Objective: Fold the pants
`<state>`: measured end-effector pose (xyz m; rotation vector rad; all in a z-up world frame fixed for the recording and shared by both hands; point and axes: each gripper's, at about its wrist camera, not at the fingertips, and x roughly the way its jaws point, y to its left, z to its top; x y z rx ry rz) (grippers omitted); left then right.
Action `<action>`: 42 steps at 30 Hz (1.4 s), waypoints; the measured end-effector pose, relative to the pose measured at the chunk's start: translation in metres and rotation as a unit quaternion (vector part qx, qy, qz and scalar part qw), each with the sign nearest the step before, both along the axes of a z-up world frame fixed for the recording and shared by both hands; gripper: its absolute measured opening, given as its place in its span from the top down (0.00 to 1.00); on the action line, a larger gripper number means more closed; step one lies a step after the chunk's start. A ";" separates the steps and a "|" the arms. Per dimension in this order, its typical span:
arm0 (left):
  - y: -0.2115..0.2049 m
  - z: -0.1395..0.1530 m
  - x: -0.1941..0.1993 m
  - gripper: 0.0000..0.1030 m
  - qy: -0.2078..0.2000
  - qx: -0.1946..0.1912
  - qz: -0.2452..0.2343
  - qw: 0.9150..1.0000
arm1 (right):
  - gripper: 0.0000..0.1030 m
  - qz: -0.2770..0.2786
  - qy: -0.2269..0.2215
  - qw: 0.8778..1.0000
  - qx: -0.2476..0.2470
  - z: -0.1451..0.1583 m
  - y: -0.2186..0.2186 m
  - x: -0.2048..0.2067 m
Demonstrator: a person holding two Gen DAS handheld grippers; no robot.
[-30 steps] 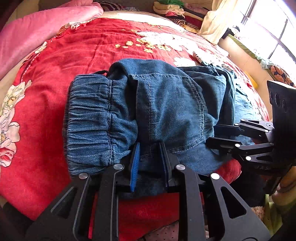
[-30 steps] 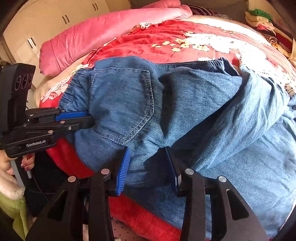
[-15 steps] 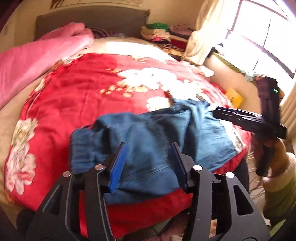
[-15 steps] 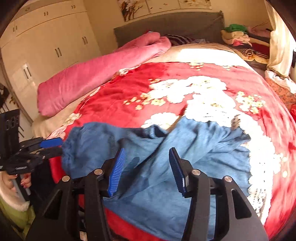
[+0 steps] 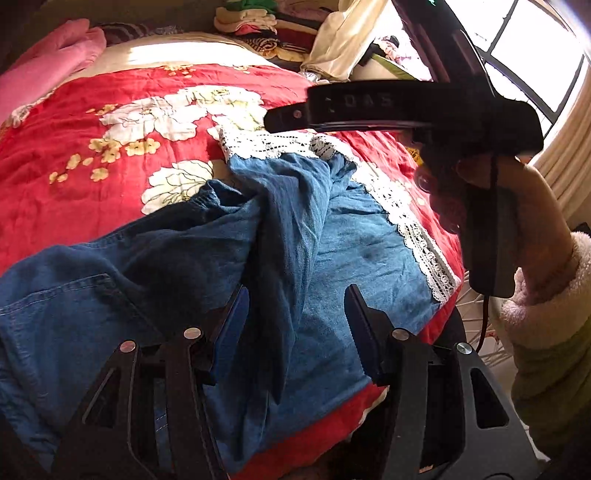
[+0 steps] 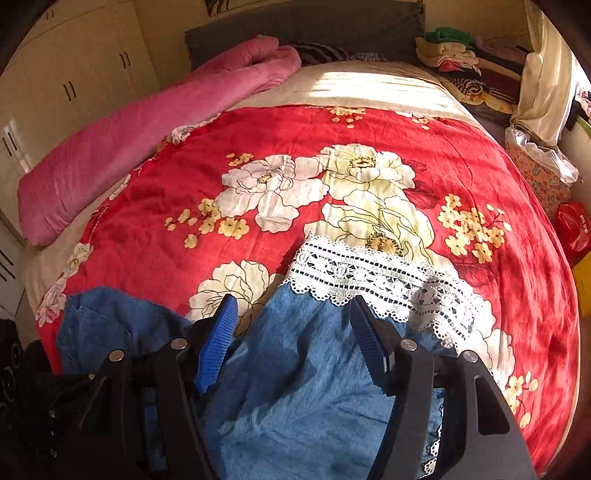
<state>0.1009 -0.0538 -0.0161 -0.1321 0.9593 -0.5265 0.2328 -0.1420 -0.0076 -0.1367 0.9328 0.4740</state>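
You are holding both sets of jaws spread wide, gripping nothing: your left gripper [image 5: 297, 325] is hovering over the middle of the pants [image 5: 207, 280] with denim showing between its blue pads [image 5: 232, 325] but not pinched, and your right gripper [image 6: 291, 343] is poised just above the leg end, its pads [image 6: 218, 343] standing clear of the cloth. The pants are lying along the near edge of the red floral blanket [image 6: 369, 147], one pair only, with the pocketed seat [image 5: 74, 306] bunched toward your left and the legs running out to your right, ending in a white lace hem [image 6: 373, 280]. One leg is lying fairly flat on the blanket; the other is twisting across it as a raised ridge [image 5: 291, 221], so you are looking at two legs that are not yet stacked cleanly. Judging from this, the folding is barely under way: the garment is rumpled, not squared up, and the legs need aligning before any crosswise fold can be made. Counting outward, you are working with two grippers and one pair of pants on one blanket, with one pink quilt [image 6: 147, 122] rolled along the far left side and a single pile of folded clothes [image 6: 454, 51] sitting near the headboard [image 6: 295, 26].
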 end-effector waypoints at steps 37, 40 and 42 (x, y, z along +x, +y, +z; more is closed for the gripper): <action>0.002 0.014 -0.015 1.00 -0.053 0.001 -0.008 0.999 | 0.94 -0.171 -0.039 0.973 0.148 0.031 -0.161 -0.081; 0.004 0.021 -0.021 1.00 -0.058 0.004 -0.006 0.998 | 0.94 -0.187 -0.028 0.970 0.150 0.017 -0.176 -0.103; 0.005 0.023 -0.025 1.00 -0.060 0.009 -0.005 0.998 | 0.94 -0.192 -0.017 0.969 0.158 0.007 -0.185 -0.117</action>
